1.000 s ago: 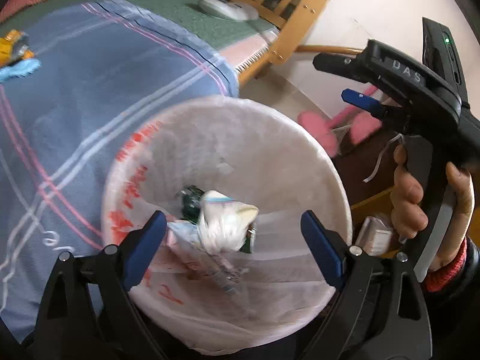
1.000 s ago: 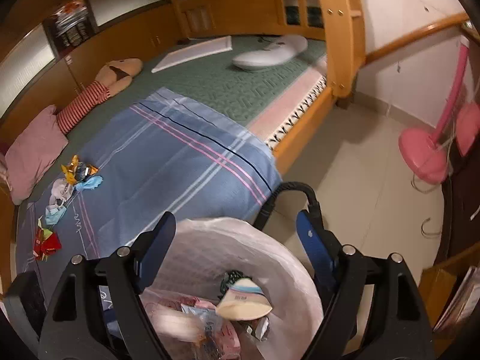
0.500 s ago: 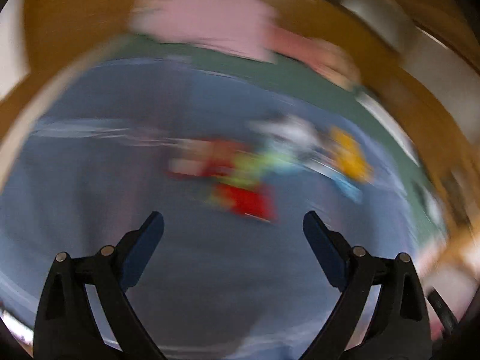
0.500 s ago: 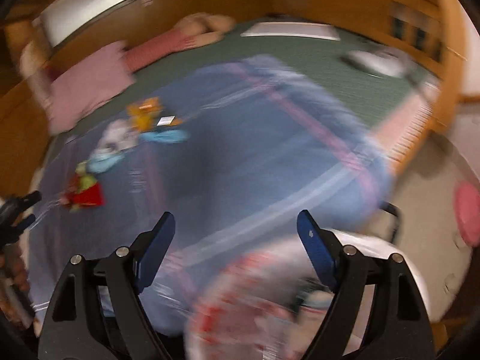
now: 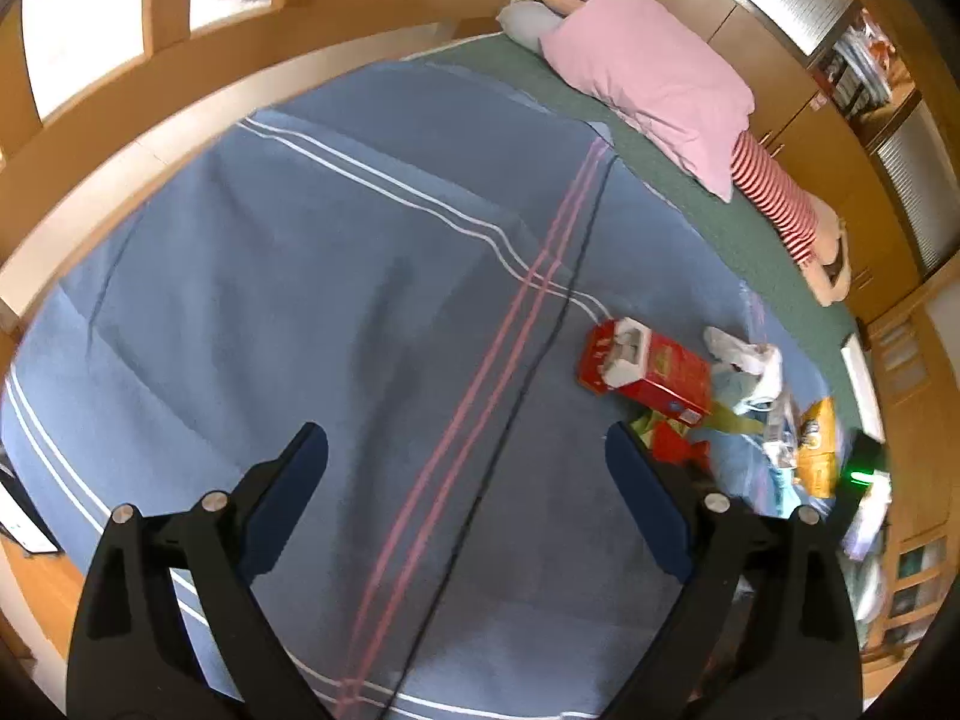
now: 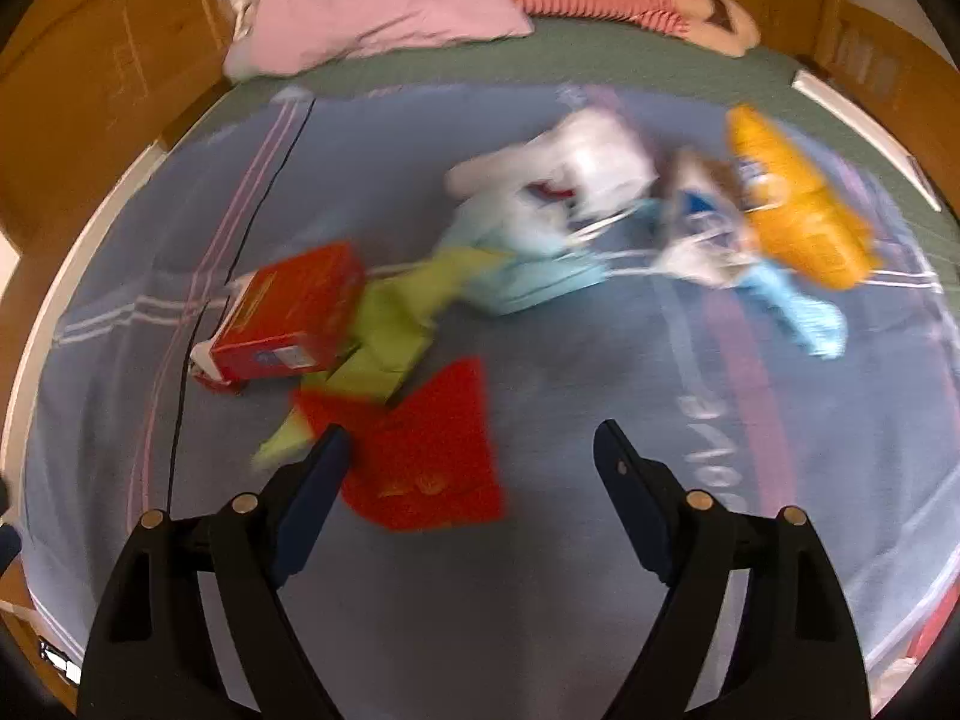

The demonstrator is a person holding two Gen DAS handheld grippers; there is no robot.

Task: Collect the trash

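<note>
both claws are spread wide and carry nothing, probably ready for the next pick. the right gripper (image 6: 468, 450) hangs over the flat red packet (image 6: 432, 456), beside the red box (image 6: 294, 312) on the blue blanket (image 6: 570, 570); the left gripper (image 5: 468, 456) is over bare blanket. a second ago both looked into the white trash bag, now out of view.

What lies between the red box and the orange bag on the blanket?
In the right wrist view, between the red box and the orange bag lie green wrappers, a white bag over light blue plastic, and crumpled clear wrap.
</note>
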